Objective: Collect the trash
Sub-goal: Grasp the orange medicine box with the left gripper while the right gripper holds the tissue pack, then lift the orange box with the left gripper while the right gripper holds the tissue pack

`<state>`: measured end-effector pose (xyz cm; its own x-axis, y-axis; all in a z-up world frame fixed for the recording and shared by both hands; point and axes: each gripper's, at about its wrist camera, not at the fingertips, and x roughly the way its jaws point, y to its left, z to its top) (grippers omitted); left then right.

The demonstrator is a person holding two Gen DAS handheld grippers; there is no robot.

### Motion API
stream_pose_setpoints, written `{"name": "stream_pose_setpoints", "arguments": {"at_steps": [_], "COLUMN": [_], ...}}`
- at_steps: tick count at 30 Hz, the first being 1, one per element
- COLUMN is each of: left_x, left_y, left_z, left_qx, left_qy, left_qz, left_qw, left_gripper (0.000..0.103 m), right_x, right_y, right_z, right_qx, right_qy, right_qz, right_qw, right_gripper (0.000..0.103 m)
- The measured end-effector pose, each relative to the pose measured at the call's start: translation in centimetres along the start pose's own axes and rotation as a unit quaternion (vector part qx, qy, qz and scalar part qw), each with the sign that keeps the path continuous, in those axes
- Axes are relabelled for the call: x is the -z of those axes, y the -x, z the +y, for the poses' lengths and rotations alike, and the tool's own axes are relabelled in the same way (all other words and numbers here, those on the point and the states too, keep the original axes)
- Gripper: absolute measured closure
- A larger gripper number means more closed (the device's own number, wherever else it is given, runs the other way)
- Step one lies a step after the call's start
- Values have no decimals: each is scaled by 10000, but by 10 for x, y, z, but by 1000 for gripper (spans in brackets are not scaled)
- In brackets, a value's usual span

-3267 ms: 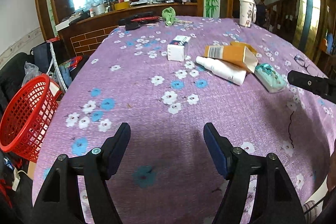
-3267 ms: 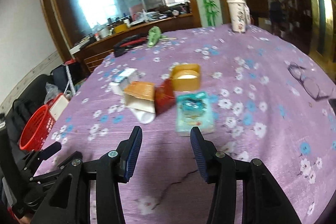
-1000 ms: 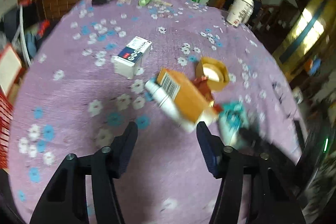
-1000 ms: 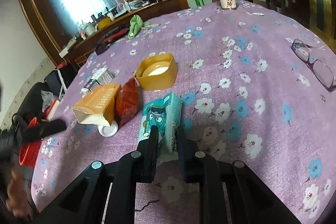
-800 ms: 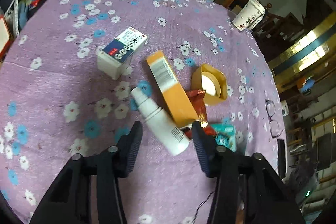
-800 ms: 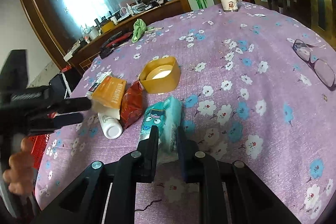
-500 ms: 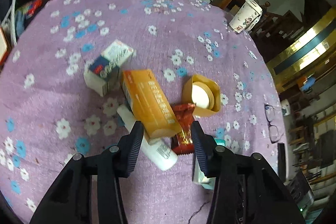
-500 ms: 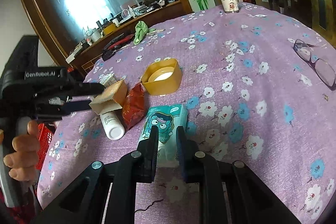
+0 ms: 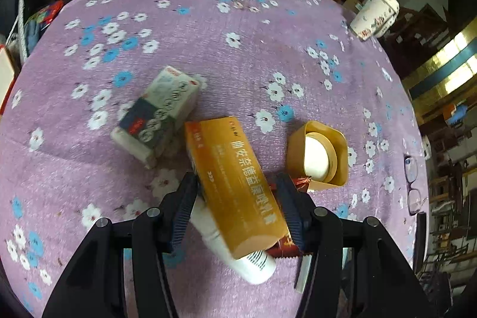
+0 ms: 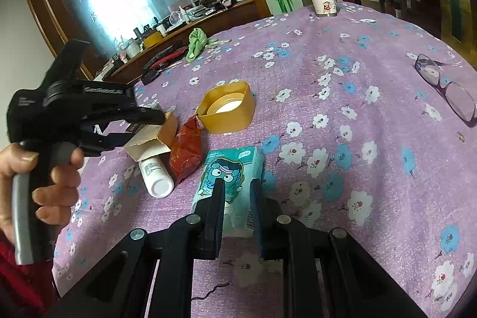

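purple floral table: boxes, bottle, glasses, cup.

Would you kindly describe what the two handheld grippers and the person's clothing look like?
Both grippers are black with silver bolts and ribbed dark-blue pads. In the right wrist view the left gripper bears white lettering and a grey handle; a red sleeve shows below it.

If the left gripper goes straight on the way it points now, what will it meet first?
Most likely the orange box, which already lies between the left gripper's open fingers, on top of a white bottle. Whether a finger pad touches it yet is unclear.
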<state>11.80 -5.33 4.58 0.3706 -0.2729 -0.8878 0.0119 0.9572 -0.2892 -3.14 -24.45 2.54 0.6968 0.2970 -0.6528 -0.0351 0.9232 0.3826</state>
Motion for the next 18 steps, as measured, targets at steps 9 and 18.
{"name": "stream_pose_setpoints", "arguments": {"at_steps": [9,18], "left_x": [4,32], "left_y": [-11,50], "left_z": [-7,4], "left_qx": [131,344], "left_qy": [-300,-564], "left_qz": [-174,-1105], "left_qw": [9993,9917], "left_gripper": [59,59], "right_x": [-1,-1], "right_y": [-3,4], "right_z": [1,5], "right_qx": [117,255], "right_qy": [12,101], "right_qz": [41,-144], "right_qw": [9999,9995], "right_gripper": [85,42]}}
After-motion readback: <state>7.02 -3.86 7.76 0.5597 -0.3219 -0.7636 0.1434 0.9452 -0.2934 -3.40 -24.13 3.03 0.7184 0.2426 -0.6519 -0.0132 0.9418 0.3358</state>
